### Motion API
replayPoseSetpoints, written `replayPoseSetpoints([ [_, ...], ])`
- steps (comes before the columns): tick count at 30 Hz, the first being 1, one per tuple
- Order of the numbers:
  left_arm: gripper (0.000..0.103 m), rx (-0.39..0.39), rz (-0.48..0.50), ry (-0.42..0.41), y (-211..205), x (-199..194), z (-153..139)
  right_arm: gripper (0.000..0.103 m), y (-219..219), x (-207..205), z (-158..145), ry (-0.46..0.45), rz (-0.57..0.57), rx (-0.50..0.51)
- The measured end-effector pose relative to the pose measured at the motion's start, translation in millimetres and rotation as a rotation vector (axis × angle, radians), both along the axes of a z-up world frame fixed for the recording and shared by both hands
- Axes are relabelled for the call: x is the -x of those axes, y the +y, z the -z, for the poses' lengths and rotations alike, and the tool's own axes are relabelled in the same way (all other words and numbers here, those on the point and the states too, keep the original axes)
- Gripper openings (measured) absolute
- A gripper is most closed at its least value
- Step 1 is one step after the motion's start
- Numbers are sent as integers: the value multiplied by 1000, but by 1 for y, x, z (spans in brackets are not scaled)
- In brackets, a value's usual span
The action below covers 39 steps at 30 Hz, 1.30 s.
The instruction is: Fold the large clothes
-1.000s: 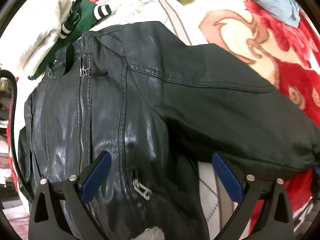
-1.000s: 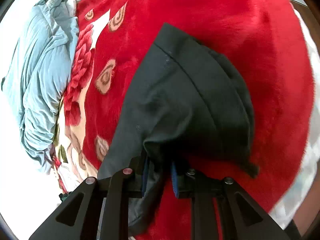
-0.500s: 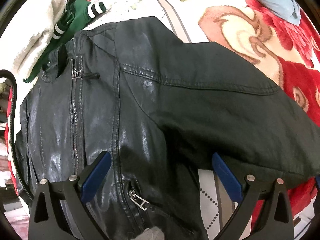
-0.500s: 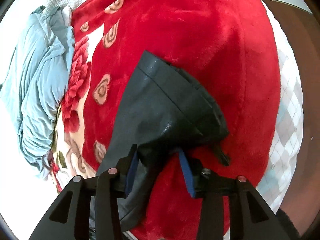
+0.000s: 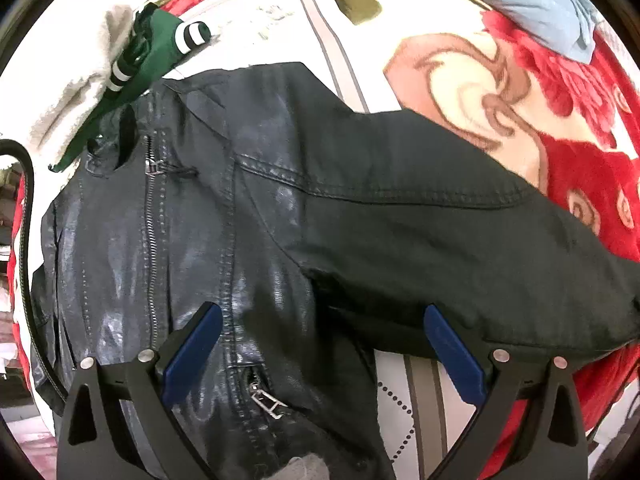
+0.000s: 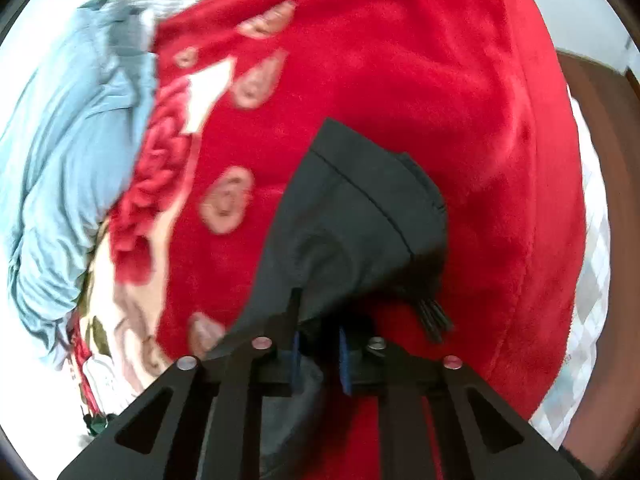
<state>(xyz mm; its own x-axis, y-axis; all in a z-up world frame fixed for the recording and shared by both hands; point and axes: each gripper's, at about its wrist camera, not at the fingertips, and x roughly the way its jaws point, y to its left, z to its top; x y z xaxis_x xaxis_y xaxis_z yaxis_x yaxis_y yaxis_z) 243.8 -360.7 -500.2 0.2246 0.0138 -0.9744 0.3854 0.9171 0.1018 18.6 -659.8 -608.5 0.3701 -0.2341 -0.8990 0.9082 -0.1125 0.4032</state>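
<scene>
Left tool (image 5: 322,344) points steeply down, jaws wide; right tool (image 6: 319,354) is closing, jaws nearly together.

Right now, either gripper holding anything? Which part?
The right gripper is closing on the black jacket, at the cuff end of its sleeve. The left gripper is open above the jacket body, holding nothing.

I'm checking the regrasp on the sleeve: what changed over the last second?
The right tool opened briefly around the jacket sleeve and is closing again with the sleeve end between its pads, lifting it slightly off the red blanket. The left tool stayed open above the jacket's front.
</scene>
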Motion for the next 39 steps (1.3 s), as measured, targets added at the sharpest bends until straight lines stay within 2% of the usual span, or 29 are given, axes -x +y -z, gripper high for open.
replayPoseSetpoints([
  [4,103,14,-44,-12,20,-7,-6,12,11,-14,-45,-45,-56,90],
  [10,103,20,-180,-10,77,-29,-17,12,48,-66,-124,-113,-237,189],
  [14,103,13,-303,-34,138,-47,-32,12,93,-125,-167,-150,-404,244],
  [19,103,-17,-473,-72,234,-55,-53,12,175,-206,-191,-177,-638,270],
  [22,103,-48,-557,-93,290,-48,-61,12,242,-255,-188,-182,-791,253],
  [23,103,-60,-580,-99,306,-44,-64,12,274,-277,-183,-171,-869,252],
  [27,103,-102,-681,-103,364,-35,-61,12,377,-324,-152,-117,-1082,269],
  [30,103,-137,-752,-99,405,-23,-53,11,471,-356,-108,-30,-1315,275],
  [32,103,-153,-791,-91,429,-11,-49,12,524,-369,-75,42,-1451,228],
  [34,103,-163,-815,-79,443,-4,-45,23,566,-376,-40,104,-1583,103],
  [36,103,-165,-840,-69,459,9,-43,35,578,-371,-31,40,-1612,-18],
  [38,103,-160,-867,-49,478,26,-44,49,575,-363,-43,-52,-1614,-79],
  [39,103,-149,-887,-34,488,36,-45,62,568,-357,-46,-83,-1609,-97],
])
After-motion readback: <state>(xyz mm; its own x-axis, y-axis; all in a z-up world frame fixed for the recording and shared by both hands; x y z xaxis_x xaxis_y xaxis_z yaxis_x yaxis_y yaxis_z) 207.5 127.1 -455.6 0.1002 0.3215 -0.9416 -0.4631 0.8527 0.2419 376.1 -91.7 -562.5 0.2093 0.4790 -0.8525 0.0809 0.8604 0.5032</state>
